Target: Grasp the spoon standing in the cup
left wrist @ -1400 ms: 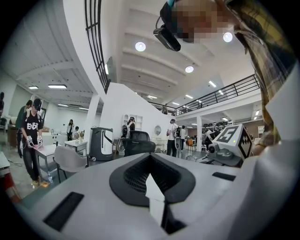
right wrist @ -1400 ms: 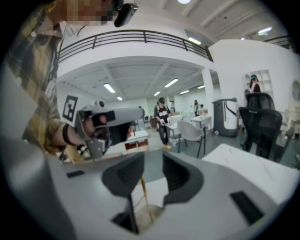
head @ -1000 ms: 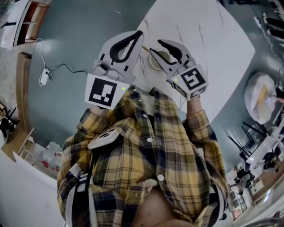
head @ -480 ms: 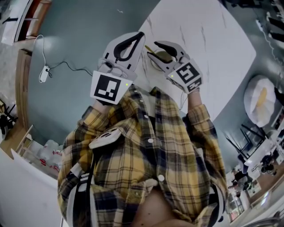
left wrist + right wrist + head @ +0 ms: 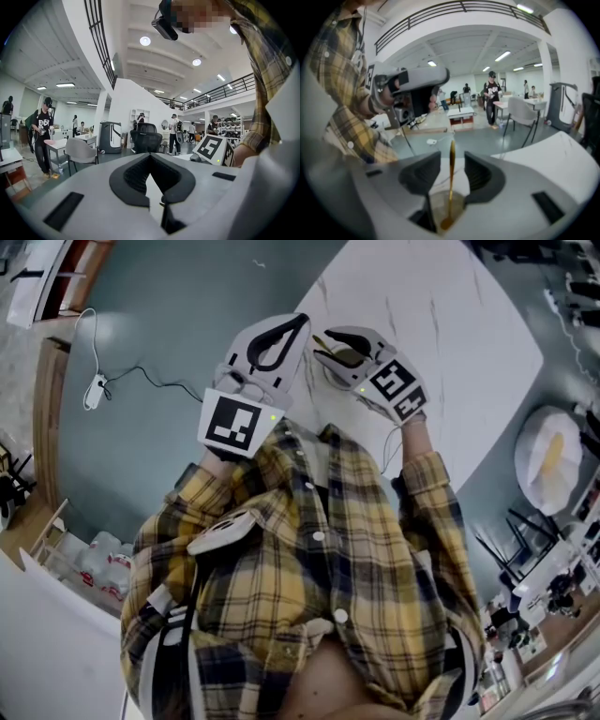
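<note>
Far to the left of the cup [image 5: 339, 362], a white plug block [image 5: 94, 397] and its dark cable [image 5: 141, 381] lie on the grey-green floor [image 5: 169, 315]. Just left of the cup, the left gripper [image 5: 301, 322] reaches over the edge of the white marbled table [image 5: 450, 343]. Its two jaws meet at the tips and close a black loop that holds nothing. The left gripper view agrees: the pads join at the far end, and only a pale surface shows in the gap behind them. This gripper is beside the cup and apart from it.

The cup sits on the table near its left edge, close in front of the person's yellow plaid shirt [image 5: 309, 568]. The spoon [image 5: 452, 171] stands nearly upright in it, bowl down in the brownish inside, with its golden handle rising well above the rim.

The right gripper [image 5: 321, 342] comes at the cup from the right and tilts down over it. Its jaws have just been opening and stand wide apart, one on each side of the spoon handle. In the right gripper view the handle rises through the middle of the gap and neither pad touches it. The cup mouth lies low between the roots of the jaws.

Well to the right of the cup, off the table, stands a round white object [image 5: 548, 460] with something yellow on it; what it is cannot be made out.
</note>
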`<state>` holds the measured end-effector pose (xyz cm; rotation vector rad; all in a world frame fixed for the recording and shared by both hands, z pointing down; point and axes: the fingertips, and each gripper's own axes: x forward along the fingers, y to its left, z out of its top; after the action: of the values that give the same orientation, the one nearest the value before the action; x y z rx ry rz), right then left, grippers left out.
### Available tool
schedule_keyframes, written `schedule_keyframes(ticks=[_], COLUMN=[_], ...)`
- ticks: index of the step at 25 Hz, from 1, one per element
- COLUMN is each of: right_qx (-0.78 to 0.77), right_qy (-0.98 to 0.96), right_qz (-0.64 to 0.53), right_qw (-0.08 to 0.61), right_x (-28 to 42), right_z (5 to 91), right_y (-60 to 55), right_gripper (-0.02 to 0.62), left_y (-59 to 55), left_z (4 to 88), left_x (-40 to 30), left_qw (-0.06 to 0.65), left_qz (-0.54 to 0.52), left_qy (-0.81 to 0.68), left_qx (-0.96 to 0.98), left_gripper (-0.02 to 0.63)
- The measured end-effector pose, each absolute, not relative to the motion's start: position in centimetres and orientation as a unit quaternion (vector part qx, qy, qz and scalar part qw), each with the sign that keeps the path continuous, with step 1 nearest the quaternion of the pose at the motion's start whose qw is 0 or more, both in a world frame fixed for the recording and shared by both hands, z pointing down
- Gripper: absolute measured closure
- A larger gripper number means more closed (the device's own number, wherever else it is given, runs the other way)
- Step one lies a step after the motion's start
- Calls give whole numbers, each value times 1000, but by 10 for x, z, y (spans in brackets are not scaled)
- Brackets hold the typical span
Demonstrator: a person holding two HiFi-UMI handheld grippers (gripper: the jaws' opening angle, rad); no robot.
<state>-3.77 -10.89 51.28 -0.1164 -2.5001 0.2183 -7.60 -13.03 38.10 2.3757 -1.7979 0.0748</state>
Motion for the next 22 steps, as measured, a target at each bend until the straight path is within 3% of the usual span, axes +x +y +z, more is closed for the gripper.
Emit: schedule_keyframes(ticks=[10,22], right_qx=[-74,-67], right_qy=[-935,-935], right_qz=[89,87], right_qw=[335,339], right_x=[-39,-36], right_z=[528,529], right_y=[-103,-107], right_gripper=[428,496], left_y=[-125,-126], left_z=[384,382], left_x=[-77,-76], left_qw=[84,82], left_qz=[26,26], left_qy=[-602,-600], left_qx=[794,795], left_gripper=[591,591])
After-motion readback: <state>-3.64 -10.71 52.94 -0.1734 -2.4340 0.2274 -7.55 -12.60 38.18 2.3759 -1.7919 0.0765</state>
